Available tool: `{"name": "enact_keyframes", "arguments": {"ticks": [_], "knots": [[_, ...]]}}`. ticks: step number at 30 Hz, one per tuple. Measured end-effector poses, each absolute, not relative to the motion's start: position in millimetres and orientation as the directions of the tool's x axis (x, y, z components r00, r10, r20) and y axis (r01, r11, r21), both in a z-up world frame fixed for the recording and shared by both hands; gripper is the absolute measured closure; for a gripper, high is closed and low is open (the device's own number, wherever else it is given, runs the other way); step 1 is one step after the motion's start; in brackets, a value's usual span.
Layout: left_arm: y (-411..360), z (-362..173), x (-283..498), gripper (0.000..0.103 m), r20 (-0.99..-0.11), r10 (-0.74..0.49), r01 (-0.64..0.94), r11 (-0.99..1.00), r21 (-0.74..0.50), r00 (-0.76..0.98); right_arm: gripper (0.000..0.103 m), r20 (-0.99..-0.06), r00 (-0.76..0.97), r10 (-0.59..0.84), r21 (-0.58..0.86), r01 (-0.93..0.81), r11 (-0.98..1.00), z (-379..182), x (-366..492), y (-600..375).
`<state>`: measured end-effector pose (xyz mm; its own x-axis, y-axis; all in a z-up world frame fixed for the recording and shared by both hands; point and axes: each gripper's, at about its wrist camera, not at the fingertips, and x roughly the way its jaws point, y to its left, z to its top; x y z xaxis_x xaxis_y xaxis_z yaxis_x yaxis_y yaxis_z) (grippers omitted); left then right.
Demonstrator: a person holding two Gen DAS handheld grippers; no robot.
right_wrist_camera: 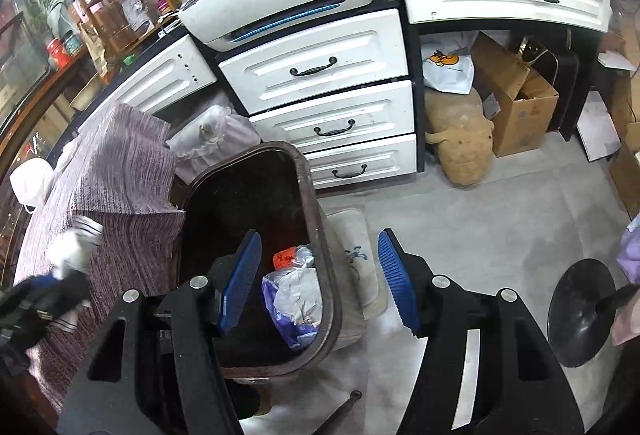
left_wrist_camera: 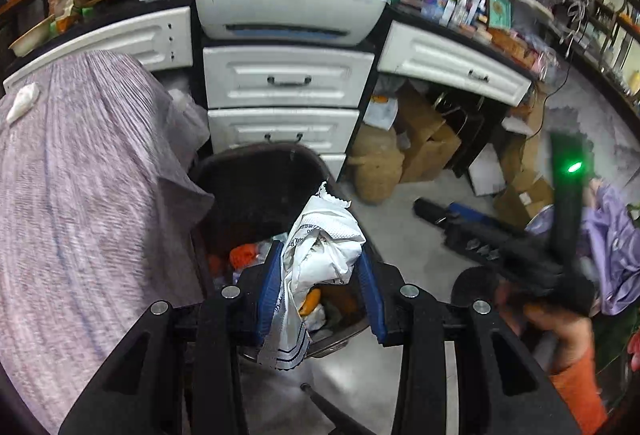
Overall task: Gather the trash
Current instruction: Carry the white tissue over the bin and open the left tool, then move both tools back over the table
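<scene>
Trash is the matter in hand: the left claw [left_wrist_camera: 320,291] grips a crumpled white wrapper [left_wrist_camera: 320,255] between its blue ribbed pads [left_wrist_camera: 269,287], and holds it above the open mouth of the dark bin [left_wrist_camera: 256,171]. The right claw [right_wrist_camera: 320,283] stands wide with nothing between its fingers, poised over the same bin [right_wrist_camera: 312,203], one pad over the opening and the other past the rim.

What could go wrong: the wrapper is thin and springy, with a loose printed tail hanging below the pads, so on release it may cling to the ribbed rubber or catch on the bin's near rim and slide to the floor [right_wrist_camera: 500,203]. I judge the drop would be safer made further over the opening. The bin stands tight against a cloth-draped seat [left_wrist_camera: 80,175], so a careless sweep could snag the fabric.

Materials: the wrapper looks like glossy plastic film with a serrated edge, creased into stiff folds. The bin is a rounded rectangle with a smooth dark wall, and already holds an orange scrap [right_wrist_camera: 286,257] and crumpled pale paper [right_wrist_camera: 298,295]. The draped cloth is soft and finely ribbed, mauve-grey. The floor is pale and hard.
</scene>
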<state>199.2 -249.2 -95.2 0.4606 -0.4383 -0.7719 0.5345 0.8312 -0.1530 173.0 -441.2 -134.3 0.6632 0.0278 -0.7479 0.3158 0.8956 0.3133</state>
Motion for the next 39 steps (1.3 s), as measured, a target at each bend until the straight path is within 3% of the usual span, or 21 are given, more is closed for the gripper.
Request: {"name": "enact_keyframes", "arguments": {"ticks": [8, 12, 17, 24, 27, 39], "knots": [[-270, -130, 211, 0.065, -0.827, -0.379, 0.54, 0.834, -0.112, 0.415, 0.042, -0.753, 0.657, 0.025, 0.311, 0.322, 0.894, -136, 170, -447], [-271, -142, 218, 0.059, -0.845, -0.35, 0.527, 0.844, -0.098, 0.404, 0.042, -0.755, 0.655, 0.021, 0.313, 0.331, 0.89, -137, 169, -449], [-274, -150, 222, 0.015, -0.838, -0.318, 0.514, 0.856, -0.053, 0.444, 0.042, -0.761, 0.648, 0.021, 0.313, 0.338, 0.888, -139, 169, -452], [-284, -157, 218, 0.009, -0.853, -0.291, 0.547, 0.837, -0.008, 0.434, 0.042, -0.763, 0.646, 0.023, 0.308, 0.333, 0.891, -138, 171, -449], [-281, -151, 212, 0.008, -0.845, -0.319, 0.552, 0.833, -0.034, 0.429, 0.035, -0.76, 0.65, 0.017, 0.309, 0.337, 0.889, -136, 172, -450], [-248, -76, 164, 0.006, -0.732, -0.476, 0.589, 0.798, -0.126, 0.488, 0.023, -0.75, 0.66, 0.038, 0.323, 0.316, 0.892, -126, 184, -434]]}}
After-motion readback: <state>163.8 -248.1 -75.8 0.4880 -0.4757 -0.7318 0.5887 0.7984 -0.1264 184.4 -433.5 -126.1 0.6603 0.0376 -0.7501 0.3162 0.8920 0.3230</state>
